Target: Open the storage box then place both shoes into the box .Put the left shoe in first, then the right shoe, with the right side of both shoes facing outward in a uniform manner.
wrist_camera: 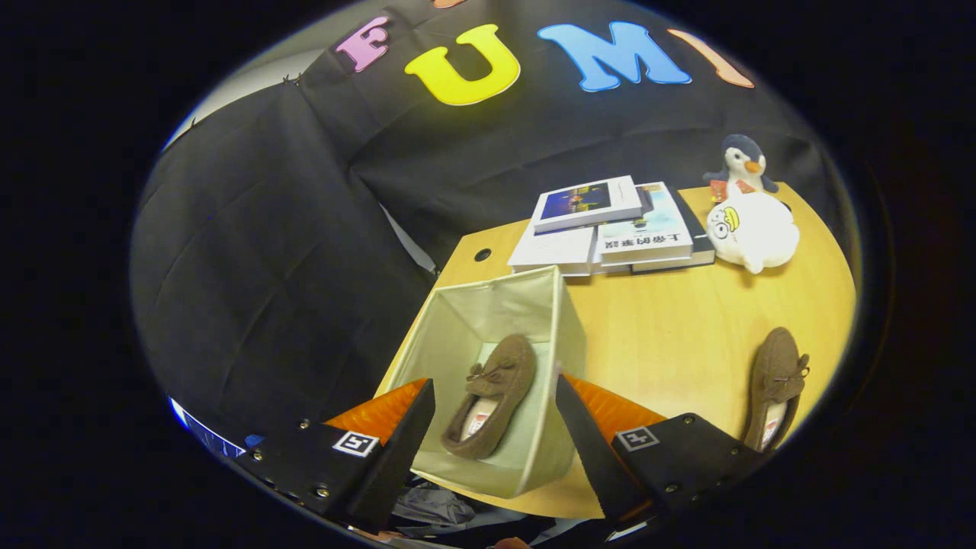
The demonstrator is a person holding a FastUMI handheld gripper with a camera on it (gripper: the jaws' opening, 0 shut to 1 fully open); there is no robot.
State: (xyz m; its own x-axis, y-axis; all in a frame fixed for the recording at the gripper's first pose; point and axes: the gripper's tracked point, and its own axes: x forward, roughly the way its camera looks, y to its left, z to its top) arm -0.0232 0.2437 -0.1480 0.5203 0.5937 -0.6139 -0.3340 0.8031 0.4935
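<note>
A pale fabric storage box (555, 335) stands open at the left front corner of the wooden table (671, 335). One brown moccasin shoe (492, 396) lies inside it, toe pointing away from me. My gripper (494, 393) hovers above the box, open, its fingers spread to either side of the shoe without touching it. The second brown shoe (776, 385) lies on the table to the right of the box, beyond my right finger.
A stack of books (610, 225) sits at the back of the table behind the box. Two plush toys, a white one (751, 229) and a penguin (740, 168), rest at the back right. Black cloth hangs left of the table.
</note>
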